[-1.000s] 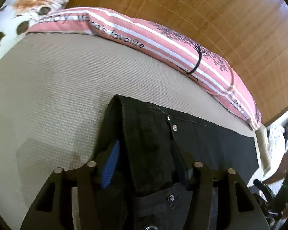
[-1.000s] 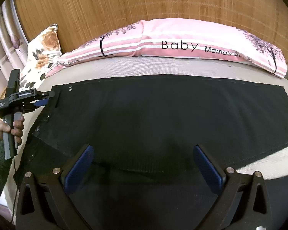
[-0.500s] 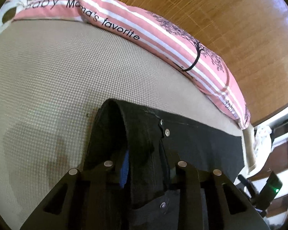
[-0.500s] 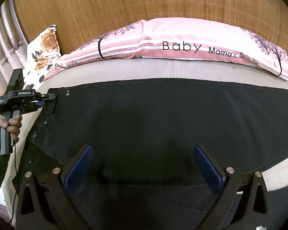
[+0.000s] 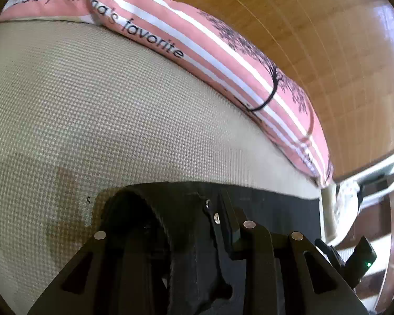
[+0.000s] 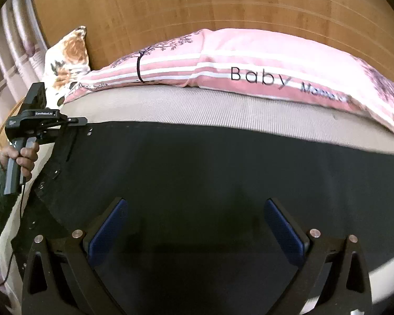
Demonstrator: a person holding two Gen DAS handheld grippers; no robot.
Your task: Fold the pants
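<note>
The left gripper [image 5: 189, 225] had just been closing, and its jaws pinched the waistband corner of the black pants [image 6: 210, 173], which lay spread across the beige mattress [image 5: 105, 110]. The right gripper [image 6: 195, 225] hovered over the middle of the pants with jaws wide apart and nothing between its blue pads [image 6: 106, 229]. A hand [image 6: 23, 157] held the left gripper's handle. The pink striped pillow [image 6: 262, 65] read "Baby Mama's favorite".
</note>
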